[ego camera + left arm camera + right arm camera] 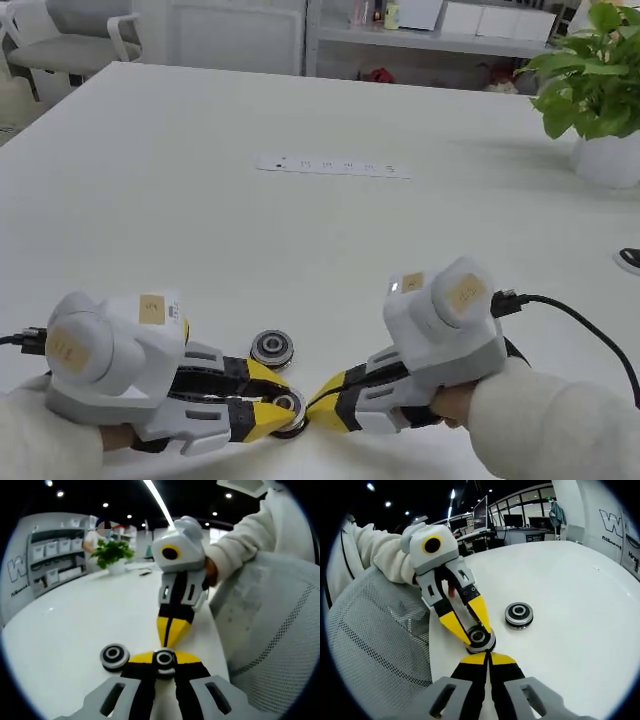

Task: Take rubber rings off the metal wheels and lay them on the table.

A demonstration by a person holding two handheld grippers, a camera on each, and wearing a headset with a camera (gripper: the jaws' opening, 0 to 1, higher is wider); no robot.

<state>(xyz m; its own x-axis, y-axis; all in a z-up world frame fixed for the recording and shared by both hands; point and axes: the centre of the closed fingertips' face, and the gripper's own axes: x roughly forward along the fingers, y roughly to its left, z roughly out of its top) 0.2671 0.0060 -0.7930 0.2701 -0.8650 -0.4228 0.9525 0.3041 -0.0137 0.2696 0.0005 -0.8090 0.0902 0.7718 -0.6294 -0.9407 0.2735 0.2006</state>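
A metal wheel [291, 404] with a dark rubber ring sits at the table's near edge, and my left gripper [284, 410] is shut on it from the left. In the left gripper view the wheel [164, 660] lies between my yellow tips. My right gripper [314, 408] comes in from the right with its jaws together, tips against the wheel's rim [480, 639]. Whether the right gripper [489, 656] pinches the ring I cannot tell. A second ringed wheel [272, 347] lies flat just beyond, free of both grippers.
A white power strip [333, 166] lies mid-table. A potted plant [590, 85] stands at the far right, with a black cable [590, 330] trailing from the right gripper. A mesh chair [375, 645] is behind the near edge. Shelves stand past the table.
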